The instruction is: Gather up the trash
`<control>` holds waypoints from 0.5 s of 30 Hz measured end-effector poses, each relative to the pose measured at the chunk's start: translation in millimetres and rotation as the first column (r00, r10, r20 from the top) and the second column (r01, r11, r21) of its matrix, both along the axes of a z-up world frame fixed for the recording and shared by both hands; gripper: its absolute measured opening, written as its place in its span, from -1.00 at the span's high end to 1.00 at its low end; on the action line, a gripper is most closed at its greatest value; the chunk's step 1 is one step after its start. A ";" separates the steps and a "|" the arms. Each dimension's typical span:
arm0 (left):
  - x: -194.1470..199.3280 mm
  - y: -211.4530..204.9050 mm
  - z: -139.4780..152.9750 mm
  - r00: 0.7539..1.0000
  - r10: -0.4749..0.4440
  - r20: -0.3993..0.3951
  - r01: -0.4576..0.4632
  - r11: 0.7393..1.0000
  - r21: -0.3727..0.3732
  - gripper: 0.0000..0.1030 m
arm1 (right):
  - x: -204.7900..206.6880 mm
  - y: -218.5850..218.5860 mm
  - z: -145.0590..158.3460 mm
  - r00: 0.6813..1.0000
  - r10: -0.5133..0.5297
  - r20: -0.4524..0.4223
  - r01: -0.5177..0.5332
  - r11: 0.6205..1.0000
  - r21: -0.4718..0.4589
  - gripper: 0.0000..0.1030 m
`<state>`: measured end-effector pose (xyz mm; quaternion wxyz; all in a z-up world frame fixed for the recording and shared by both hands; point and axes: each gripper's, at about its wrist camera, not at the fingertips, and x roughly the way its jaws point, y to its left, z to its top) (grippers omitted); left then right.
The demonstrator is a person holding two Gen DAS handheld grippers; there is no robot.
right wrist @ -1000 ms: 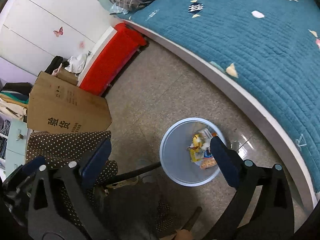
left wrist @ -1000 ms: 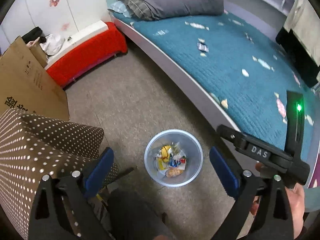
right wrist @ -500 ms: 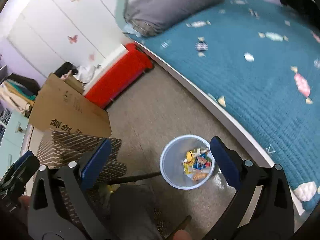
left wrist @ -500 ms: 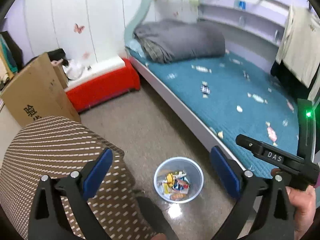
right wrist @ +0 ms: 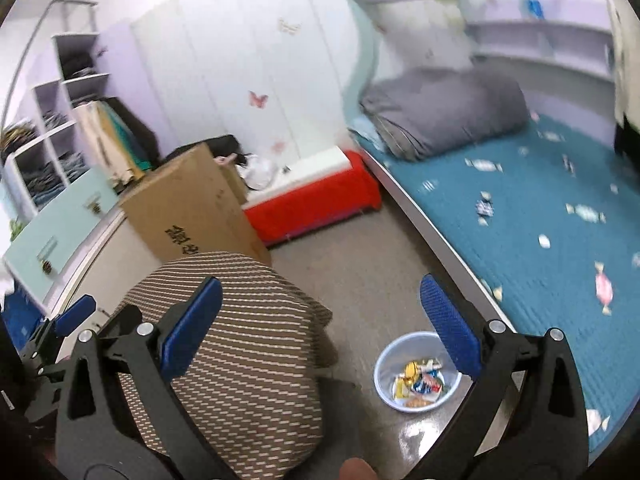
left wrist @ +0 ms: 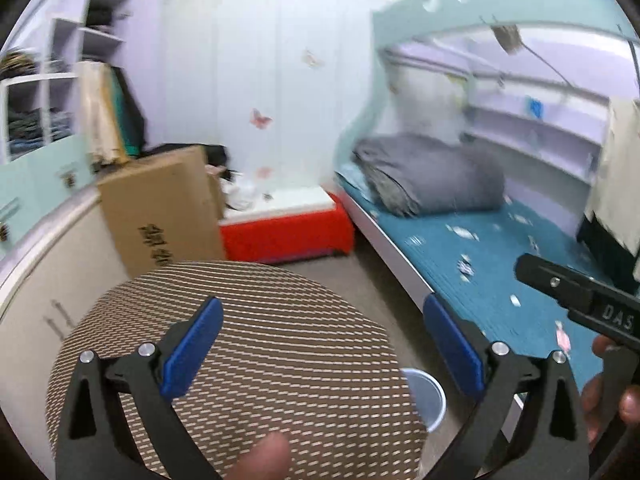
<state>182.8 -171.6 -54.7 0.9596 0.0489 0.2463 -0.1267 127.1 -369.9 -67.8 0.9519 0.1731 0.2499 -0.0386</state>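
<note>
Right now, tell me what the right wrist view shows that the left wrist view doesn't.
Right wrist only: the wrappers inside the blue trash bin, and the left claw at the frame's left edge.

Left wrist only: the right claw body marked DAS, with the hand holding it.

Both: the dotted stool, cardboard box, red bench, teal bed and grey duvet.

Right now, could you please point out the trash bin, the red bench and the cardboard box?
trash bin (right wrist: pixel 386 372): right wrist view, on its inner left wall.
red bench (right wrist: pixel 316 204): right wrist view, on its red front.
cardboard box (right wrist: pixel 188 204): right wrist view, on its broad face.
</note>
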 end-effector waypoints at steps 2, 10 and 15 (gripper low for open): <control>-13.7 23.7 15.7 0.998 0.050 0.040 -0.050 0.999 -0.013 -0.91 | -8.1 14.9 14.1 1.000 0.012 0.027 -0.011 1.000 -0.019 -0.88; -64.5 77.9 58.9 0.965 0.180 0.189 -0.178 0.984 -0.025 -0.91 | -48.0 82.2 67.0 0.986 0.073 0.152 -0.047 0.985 -0.163 -0.88; -94.9 92.7 78.5 0.955 0.188 0.231 -0.174 0.981 -0.083 -0.91 | -71.2 100.7 83.4 0.975 0.071 0.212 -0.024 0.976 -0.218 -0.88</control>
